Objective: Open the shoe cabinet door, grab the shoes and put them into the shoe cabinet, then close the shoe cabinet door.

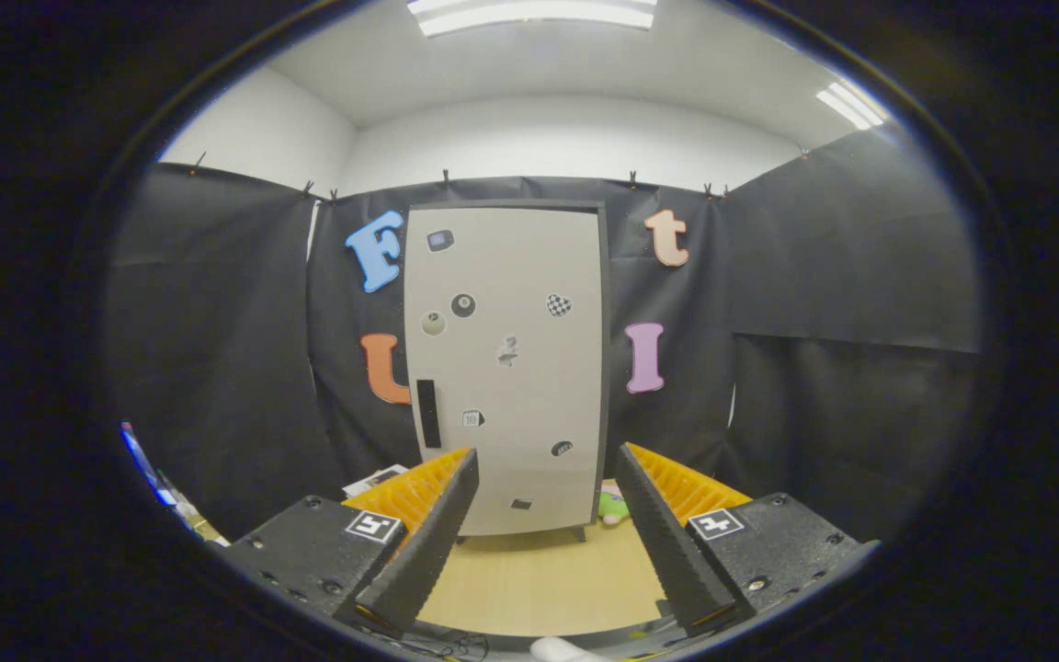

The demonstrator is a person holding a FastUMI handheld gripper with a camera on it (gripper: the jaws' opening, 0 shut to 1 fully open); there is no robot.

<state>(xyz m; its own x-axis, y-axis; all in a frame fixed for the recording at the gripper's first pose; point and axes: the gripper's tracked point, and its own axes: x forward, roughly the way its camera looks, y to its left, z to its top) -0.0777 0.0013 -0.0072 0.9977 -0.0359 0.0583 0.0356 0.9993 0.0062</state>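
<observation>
Hand-held gripper (548,473) gapes empty before closed shoe cabinet door (506,368), shoes hidden.

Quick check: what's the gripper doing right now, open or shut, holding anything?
Gripper: open, holding nothing; fingers spread apart, aimed at the closed shoe cabinet door beyond them.

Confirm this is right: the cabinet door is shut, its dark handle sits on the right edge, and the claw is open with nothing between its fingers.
One detail is wrong. The gripper view shows the dark handle on the left edge of the shut cabinet door, not the right. The claw is open, nothing between its fingers.
</observation>
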